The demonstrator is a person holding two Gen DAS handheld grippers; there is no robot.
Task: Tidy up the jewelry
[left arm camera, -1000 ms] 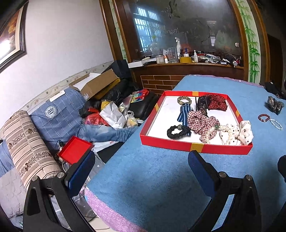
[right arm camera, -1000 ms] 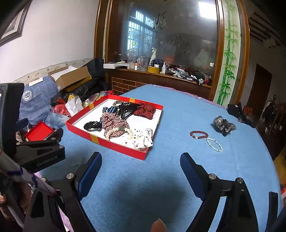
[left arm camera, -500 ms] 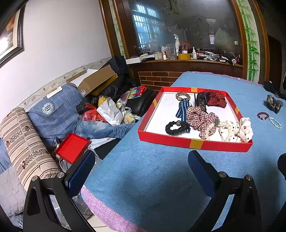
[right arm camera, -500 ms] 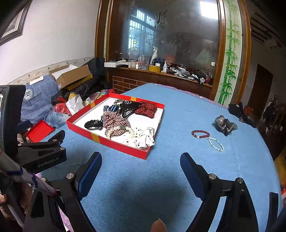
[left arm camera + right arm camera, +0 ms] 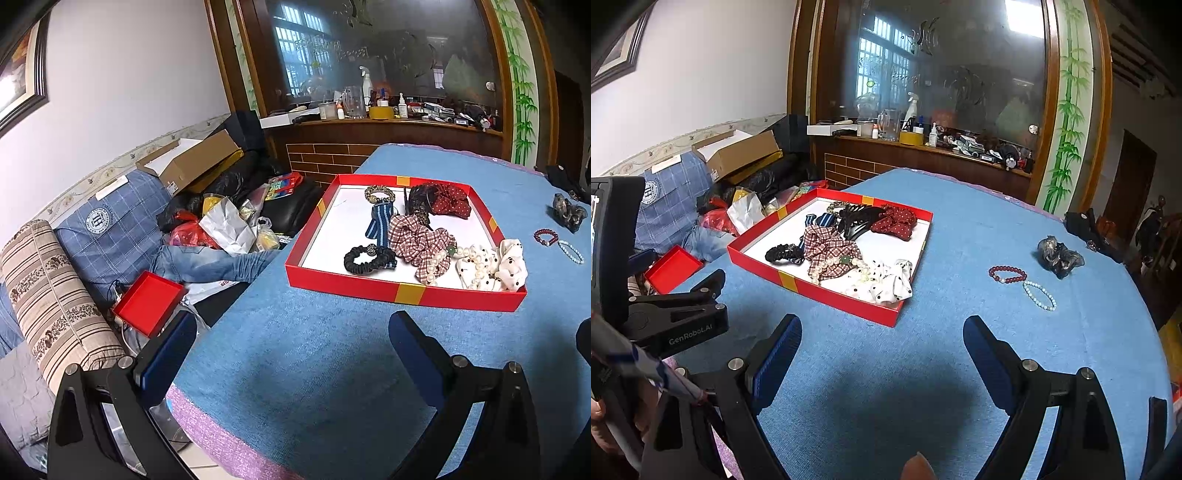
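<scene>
Jewelry sits in two spots: most of it piled in the red tray point(image 5: 827, 291), three loose pieces on the cloth well to the tray's right.

Room first: white wall on the left with a dark-framed picture point(image 5: 22, 74), big dark glass panel point(image 5: 945, 74) in a wood frame at the far end, painted bamboo strip point(image 5: 1067, 122) on its right edge. Wooden ledge point(image 5: 923, 149) under the glass, cluttered with bottles, a jug, a tape roll. Left of the table: sofa with a blue plaid cushion point(image 5: 107, 229), striped bolster point(image 5: 48, 295), open cardboard box point(image 5: 195, 158), bags and jeans (general mess). A small red lid or box point(image 5: 147, 301) lies near the table's left edge.

Surface: table covered in blue cloth point(image 5: 886, 387), purple trim on the near-left edge.

Tray contents: plaid scrunchie point(image 5: 827, 245), white dotted scrunchie point(image 5: 886, 282), red dotted scrunchie point(image 5: 894, 223), black claw clip point(image 5: 858, 219), black hair tie point(image 5: 781, 253), blue striped piece point(image 5: 380, 219), pearl strand point(image 5: 831, 266) lying over the plaid one.

Loose on the cloth: dark grey scrunchie point(image 5: 1058, 256) farthest right, dark red bead bracelet point(image 5: 1006, 275), pale bead bracelet point(image 5: 1039, 295) just beside it, possibly touching.

Left gripper point(image 5: 291, 358): fingers spread wide, nothing between them, over the near-left table edge. Right gripper point(image 5: 882, 354): fingers also spread wide, empty, above bare cloth near of the tray. Both well apart from any jewelry.
</scene>
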